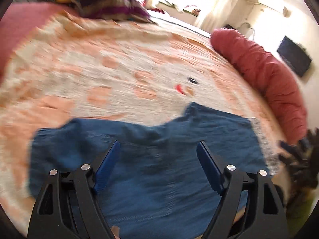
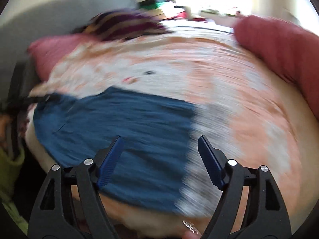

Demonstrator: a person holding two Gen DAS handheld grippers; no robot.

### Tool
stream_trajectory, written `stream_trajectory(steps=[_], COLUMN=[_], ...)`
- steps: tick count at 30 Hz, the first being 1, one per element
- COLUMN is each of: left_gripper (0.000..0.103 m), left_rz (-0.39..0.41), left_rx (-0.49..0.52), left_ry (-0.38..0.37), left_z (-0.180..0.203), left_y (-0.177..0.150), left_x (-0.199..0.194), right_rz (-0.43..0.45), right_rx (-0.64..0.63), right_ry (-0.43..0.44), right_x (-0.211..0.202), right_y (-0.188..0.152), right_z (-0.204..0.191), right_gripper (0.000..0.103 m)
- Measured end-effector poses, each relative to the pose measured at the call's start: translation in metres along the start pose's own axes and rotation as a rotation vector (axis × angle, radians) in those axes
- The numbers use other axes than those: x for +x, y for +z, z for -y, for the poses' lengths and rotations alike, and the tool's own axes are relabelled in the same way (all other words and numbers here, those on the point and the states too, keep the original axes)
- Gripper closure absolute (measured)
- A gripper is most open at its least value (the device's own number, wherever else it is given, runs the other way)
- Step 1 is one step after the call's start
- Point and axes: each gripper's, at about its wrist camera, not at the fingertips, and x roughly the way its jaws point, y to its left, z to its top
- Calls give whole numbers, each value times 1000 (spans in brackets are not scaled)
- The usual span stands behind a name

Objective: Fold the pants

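Left wrist view: left gripper (image 1: 158, 146) fingers spread wide, empty, above folded blue fabric pants (image 1: 139, 159) lying flat on peach-and-white patterned bed cover (image 1: 119, 69), apparently released there.

Right wrist view: right gripper (image 2: 159, 141) fingers likewise apart, holding nothing; pants (image 2: 119, 119) below, grey waistband edge (image 2: 201, 139) toward bare cover, likely left for next fold.

Left gripper (image 1: 158, 155): black arms, blue pads, jaws spread wide, nothing between them, angled downward. Right gripper (image 2: 159, 149): same build, jaws equally wide, empty, angled downward. Fingertip (image 2: 190, 232) visible beneath it.

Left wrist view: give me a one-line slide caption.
Open left gripper above blue pants lying folded on the peach patterned bedspread, nothing between its fingers.
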Motion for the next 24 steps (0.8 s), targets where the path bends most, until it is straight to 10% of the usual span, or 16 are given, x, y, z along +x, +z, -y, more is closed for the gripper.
stream_trajectory(steps=[7, 11, 24], left_gripper=[25, 46, 48], left_rz=[-59, 24, 51], left_rx=[-23, -32, -24], left_ry=[23, 143, 136], left_z=[-15, -34, -37], left_y=[4, 7, -2], left_x=[42, 35, 30], right_rz=[-150, -242, -171], right_rx=[-130, -146, 114], right_ry=[159, -37, -71], right_x=[104, 146, 127], right_y=[51, 55, 33], right_z=[-65, -61, 13], right_gripper=[32, 19, 16])
